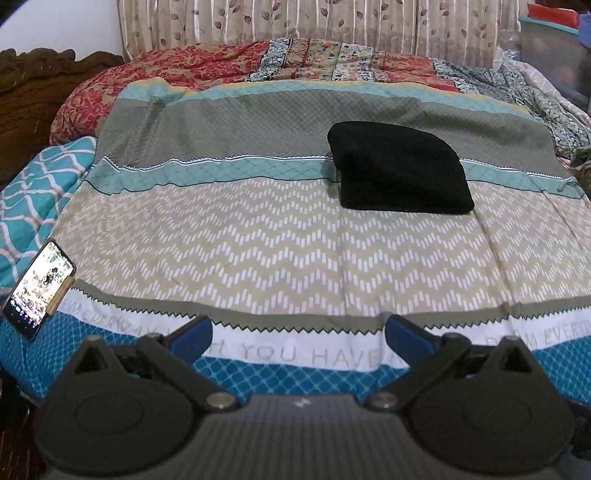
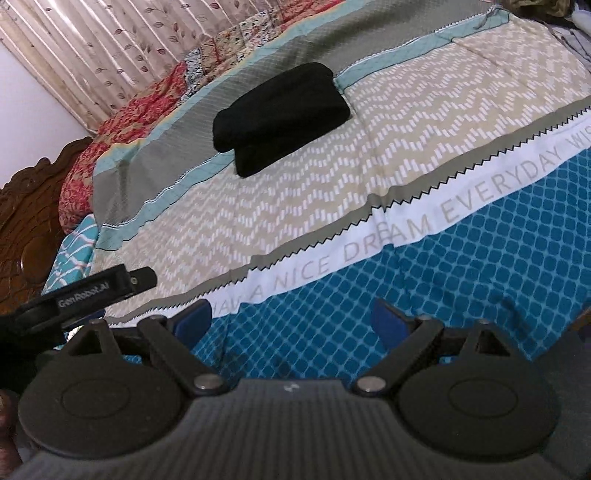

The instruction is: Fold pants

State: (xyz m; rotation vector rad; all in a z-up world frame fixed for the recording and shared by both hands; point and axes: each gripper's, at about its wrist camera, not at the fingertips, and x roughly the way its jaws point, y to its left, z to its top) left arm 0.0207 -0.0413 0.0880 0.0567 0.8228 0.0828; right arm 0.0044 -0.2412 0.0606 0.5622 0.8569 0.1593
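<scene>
Black pants point(image 1: 400, 170) lie folded into a compact bundle on the patterned bedspread point(image 1: 258, 251), far from me on the right half of the bed. They also show in the right wrist view point(image 2: 280, 114) as a thick folded stack. My left gripper point(image 1: 298, 338) is open and empty, low over the bed's near edge, well short of the pants. My right gripper point(image 2: 291, 319) is open and empty over the blue band of the bedspread point(image 2: 443, 277). The left gripper's body point(image 2: 96, 291) shows at the left of the right wrist view.
A phone point(image 1: 38, 284) with a lit screen leans at the bed's left edge. A red patterned quilt point(image 1: 177, 70) lies along the far side under curtains point(image 1: 295, 18). A carved wooden headboard point(image 1: 33, 92) stands left. Clutter and a storage bin point(image 1: 554, 48) sit far right.
</scene>
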